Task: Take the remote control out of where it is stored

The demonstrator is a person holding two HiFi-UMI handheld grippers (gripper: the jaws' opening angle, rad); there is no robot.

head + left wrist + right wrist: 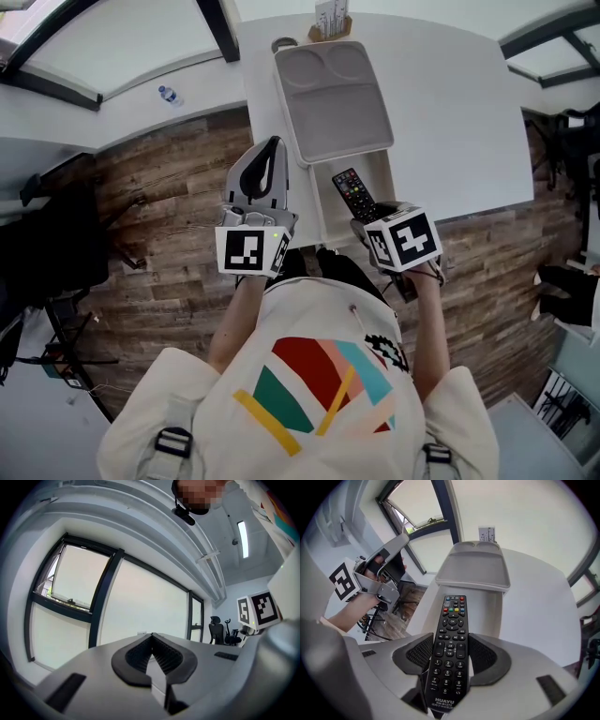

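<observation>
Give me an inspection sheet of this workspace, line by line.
Surface: white table, bearing the storage box.
Job's things: remote control held above the open storage box; grey lid lies over its far part.
Clutter: card holder at the table's far edge; water bottle on the window ledge.
Grippers: right hand-held gripper shut on the remote control; left hand-held gripper shut, empty.
Cables: nothing seen.
Surroundings: wooden floor, windows, office chair.

Head view looks steeply down on the table; right gripper view faces it closer, both catching the left gripper. Left gripper view looks level at windows beyond the table.
</observation>
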